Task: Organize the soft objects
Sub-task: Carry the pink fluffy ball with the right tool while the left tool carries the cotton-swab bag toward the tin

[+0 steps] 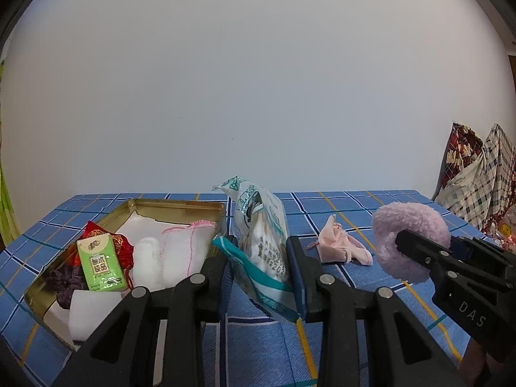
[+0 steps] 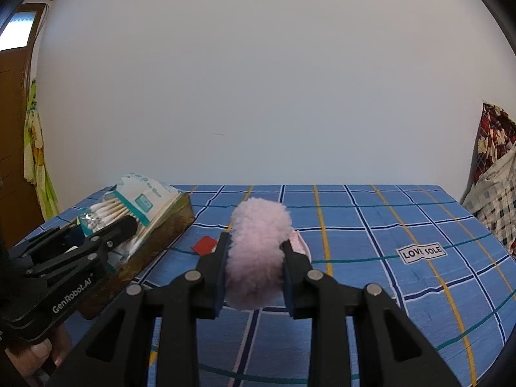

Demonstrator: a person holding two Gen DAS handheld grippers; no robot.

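Observation:
My left gripper (image 1: pixel 260 269) is shut on a clear teal-and-white bag of cotton swabs (image 1: pixel 262 245), held upright just right of the gold tin (image 1: pixel 180 205). The tin holds a green tissue pack (image 1: pixel 101 266), a red pouch (image 1: pixel 124 245), a purple scrunchie (image 1: pixel 66 285) and white cloths (image 1: pixel 183 248). My right gripper (image 2: pixel 254 267) is shut on a fluffy pink scrunchie (image 2: pixel 256 251), lifted above the blue checked cloth; the scrunchie (image 1: pixel 408 240) and that gripper (image 1: pixel 419 250) show at the right in the left wrist view. A pink fabric piece (image 1: pixel 338 245) lies on the cloth between both grippers.
The blue checked tablecloth (image 2: pixel 403 225) carries a "LOVE SOLE" label (image 2: pixel 421 253) and a small red piece (image 2: pixel 203 245). Patterned bags (image 1: pixel 477 177) stand at the right edge. A white wall rises behind the table. A thumb (image 2: pixel 42 351) shows at lower left of the right wrist view.

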